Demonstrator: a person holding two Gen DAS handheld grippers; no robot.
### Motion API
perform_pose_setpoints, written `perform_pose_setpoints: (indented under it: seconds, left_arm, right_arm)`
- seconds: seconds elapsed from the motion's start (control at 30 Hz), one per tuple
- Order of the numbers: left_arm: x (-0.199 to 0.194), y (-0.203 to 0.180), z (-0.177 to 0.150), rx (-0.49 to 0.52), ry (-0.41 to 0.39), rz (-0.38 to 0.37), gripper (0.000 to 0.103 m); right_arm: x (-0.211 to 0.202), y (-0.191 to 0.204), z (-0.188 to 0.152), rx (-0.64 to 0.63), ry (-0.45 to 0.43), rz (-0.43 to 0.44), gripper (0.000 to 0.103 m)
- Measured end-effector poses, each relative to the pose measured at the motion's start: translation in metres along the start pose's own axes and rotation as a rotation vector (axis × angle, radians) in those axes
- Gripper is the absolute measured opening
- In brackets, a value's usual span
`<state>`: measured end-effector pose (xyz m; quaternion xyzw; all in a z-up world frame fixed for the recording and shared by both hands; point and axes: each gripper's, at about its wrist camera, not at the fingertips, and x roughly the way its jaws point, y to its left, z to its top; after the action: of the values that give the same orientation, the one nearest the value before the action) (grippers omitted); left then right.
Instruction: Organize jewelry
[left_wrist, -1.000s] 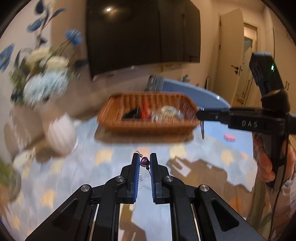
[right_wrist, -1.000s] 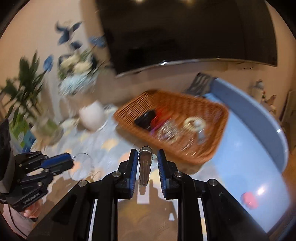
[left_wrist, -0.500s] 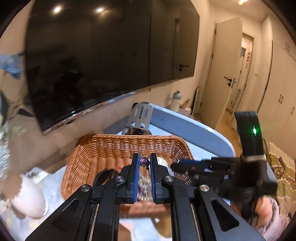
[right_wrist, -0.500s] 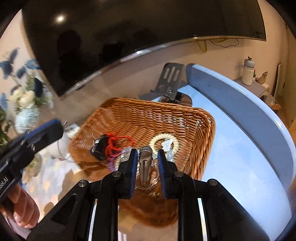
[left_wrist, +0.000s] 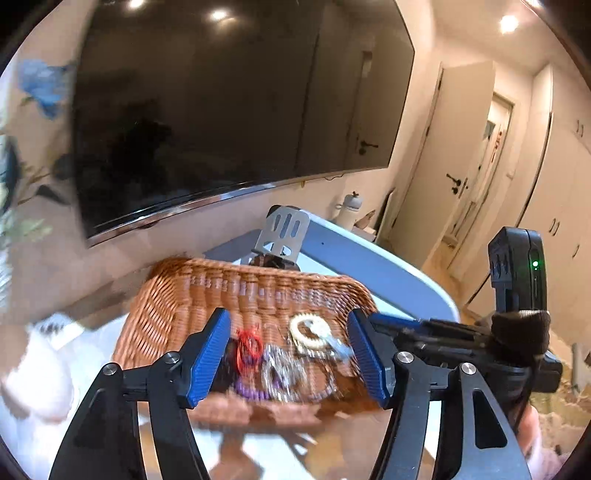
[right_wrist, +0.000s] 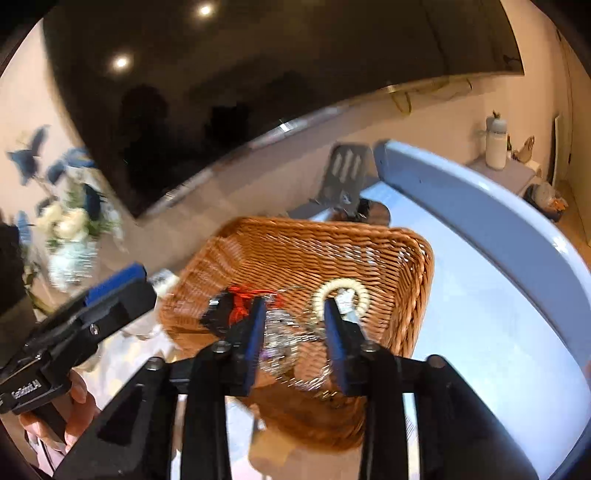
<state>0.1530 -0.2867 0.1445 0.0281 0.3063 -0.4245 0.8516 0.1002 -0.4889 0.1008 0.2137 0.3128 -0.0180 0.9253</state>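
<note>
A brown wicker basket (left_wrist: 207, 295) (right_wrist: 295, 243) holds a pile of jewelry: a red cord (left_wrist: 248, 345) (right_wrist: 242, 295), a cream bead bracelet (left_wrist: 309, 332) (right_wrist: 341, 286), silver pieces (left_wrist: 280, 369) (right_wrist: 280, 332) and a purple item (left_wrist: 251, 391). My left gripper (left_wrist: 288, 354) is open wide and empty, just above the basket's near side. My right gripper (right_wrist: 293, 332) is open and empty over the basket too. The right gripper shows in the left wrist view (left_wrist: 424, 328) at the basket's right rim; the left gripper shows in the right wrist view (right_wrist: 110, 295) at its left.
A large dark TV (left_wrist: 221, 110) hangs on the wall behind. A metal stand (left_wrist: 284, 232) sits behind the basket. A white vase (left_wrist: 33, 373) and a flower bouquet (right_wrist: 70, 225) are to the left. The blue table edge (right_wrist: 480, 206) curves on the right.
Both grippers moved over the basket and opened. The purple earring left the left gripper and the silver piece left the right gripper; both are no longer held.
</note>
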Motion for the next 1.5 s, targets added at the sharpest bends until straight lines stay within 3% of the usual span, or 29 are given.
perform_pose_setpoints:
  seconds: [0.1,0.17,0.2,0.27,0.33,0.4,0.53,0.63,0.8,0.97,1.03,1.5]
  left_arm:
    - [-0.046,-0.005,-0.008,0.007,-0.026,0.007,0.067]
    - [-0.090,-0.016,-0.016,0.034,-0.076,0.034,0.067]
    - [-0.108,-0.019,-0.019,0.045,-0.095,0.045,0.070]
    - [-0.150,-0.031,-0.032,0.067,-0.146,0.083,0.079]
    - [-0.183,-0.038,-0.054,0.078,-0.202,0.120,0.082]
    - [-0.195,-0.043,-0.080,0.076,-0.220,0.190,0.083]
    - [-0.179,-0.034,-0.134,0.032,-0.183,0.359,0.083]
    - [-0.152,-0.019,-0.160,0.004,-0.138,0.413,0.083]
    - [-0.121,0.008,-0.182,-0.093,-0.073,0.354,0.083]
    - [-0.110,0.019,-0.191,-0.114,-0.049,0.429,0.083]
    - [-0.108,0.022,-0.193,-0.128,-0.027,0.417,0.083]
    - [-0.112,0.028,-0.195,-0.180,-0.025,0.386,0.083]
  right_arm:
    - [-0.040,0.024,-0.011,-0.046,-0.079,0.045,0.039]
    - [-0.069,0.045,-0.023,-0.109,-0.149,0.045,0.046]
    - [-0.086,0.060,-0.033,-0.158,-0.201,0.023,0.051]
    - [-0.108,0.085,-0.053,-0.233,-0.275,-0.046,0.083]
    - [-0.122,0.105,-0.077,-0.280,-0.333,-0.119,0.093]
    - [-0.127,0.118,-0.101,-0.280,-0.360,-0.157,0.094]
    - [-0.109,0.119,-0.134,-0.217,-0.338,-0.211,0.093]
    - [-0.089,0.109,-0.150,-0.186,-0.299,-0.257,0.093]
    - [-0.064,0.090,-0.165,-0.160,-0.238,-0.320,0.093]
    - [-0.051,0.075,-0.165,-0.117,-0.188,-0.309,0.093]
    - [-0.048,0.074,-0.166,-0.117,-0.177,-0.314,0.093]
    - [-0.042,0.086,-0.169,-0.179,-0.163,-0.330,0.093]
